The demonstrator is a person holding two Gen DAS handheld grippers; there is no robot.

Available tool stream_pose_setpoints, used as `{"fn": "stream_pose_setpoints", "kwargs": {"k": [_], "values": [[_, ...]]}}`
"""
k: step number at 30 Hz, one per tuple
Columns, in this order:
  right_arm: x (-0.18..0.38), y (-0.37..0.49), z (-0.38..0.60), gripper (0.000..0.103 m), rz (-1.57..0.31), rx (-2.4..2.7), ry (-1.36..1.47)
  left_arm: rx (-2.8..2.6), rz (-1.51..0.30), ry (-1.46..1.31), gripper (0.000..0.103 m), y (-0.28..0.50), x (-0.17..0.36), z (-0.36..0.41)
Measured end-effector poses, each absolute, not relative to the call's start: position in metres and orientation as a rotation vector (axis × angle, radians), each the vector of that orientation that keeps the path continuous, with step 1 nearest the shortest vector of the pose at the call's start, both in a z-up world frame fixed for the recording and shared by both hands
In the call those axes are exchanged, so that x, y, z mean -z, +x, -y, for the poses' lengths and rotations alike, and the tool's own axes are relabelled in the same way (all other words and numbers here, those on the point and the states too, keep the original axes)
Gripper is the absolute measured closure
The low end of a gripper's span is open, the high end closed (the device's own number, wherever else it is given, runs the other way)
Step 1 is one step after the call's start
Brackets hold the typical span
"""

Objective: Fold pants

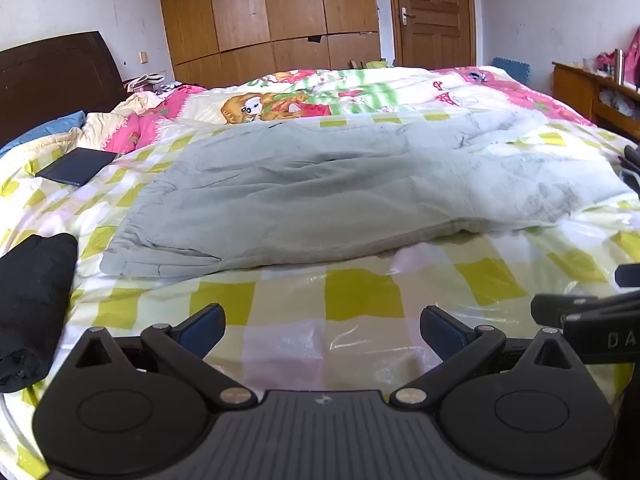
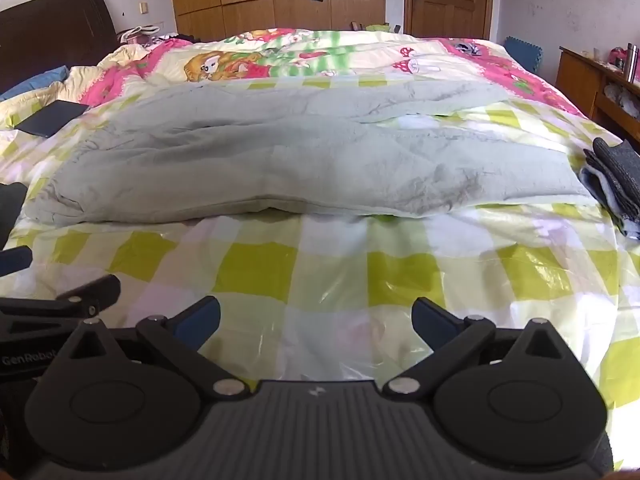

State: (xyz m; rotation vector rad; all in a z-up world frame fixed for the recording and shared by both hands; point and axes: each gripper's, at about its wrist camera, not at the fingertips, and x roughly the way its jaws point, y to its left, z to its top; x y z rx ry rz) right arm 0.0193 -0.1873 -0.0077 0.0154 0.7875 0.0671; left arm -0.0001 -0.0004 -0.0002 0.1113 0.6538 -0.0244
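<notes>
Hovering low centre frame, near pants (image 1: 320,192) | left gripper (image 1: 322,334), right gripper (image 2: 316,326) fingers spreading wide, pinching nothing | lying flat across bed (image 2: 320,268), awaiting fold

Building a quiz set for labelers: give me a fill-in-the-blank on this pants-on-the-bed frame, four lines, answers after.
1. The grey pants lie spread on a plastic sheet checked in white and ____.
2. The left gripper and the right gripper both stand ____, with nothing between their fingers.
3. In the left wrist view, the pants' waistband end points toward the ____ side of the picture.
4. The dark flat tablet lies near the pants' ____ end.

Answers: yellow-green; open; left; waistband
</notes>
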Motion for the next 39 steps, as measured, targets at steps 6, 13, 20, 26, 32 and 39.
{"fn": "stream_pose_setpoints", "kwargs": {"k": [6,13,20,26,32,39], "values": [[0.010,0.021,0.186,0.002,-0.789,-0.077,0.011,0.020,-0.673,0.116,0.000,0.002,0.003,0.005],[0.014,0.018,0.185,0.002,-0.789,-0.081,0.010,0.028,-0.697,0.111,0.000,0.003,0.008,0.002],[0.017,0.021,0.187,0.002,-0.801,-0.072,0.015,0.036,-0.695,0.109,0.000,0.003,0.010,0.002],[0.018,0.021,0.188,0.002,-0.807,-0.066,0.014,0.039,-0.695,0.113,0.000,0.003,0.010,0.003],[0.018,0.020,0.187,0.002,-0.808,-0.071,0.009,0.038,-0.704,0.113,0.000,0.003,0.010,0.003],[0.019,0.021,0.187,0.002,-0.810,-0.072,0.006,0.036,-0.705,0.118,0.000,0.002,0.011,0.004]]}}
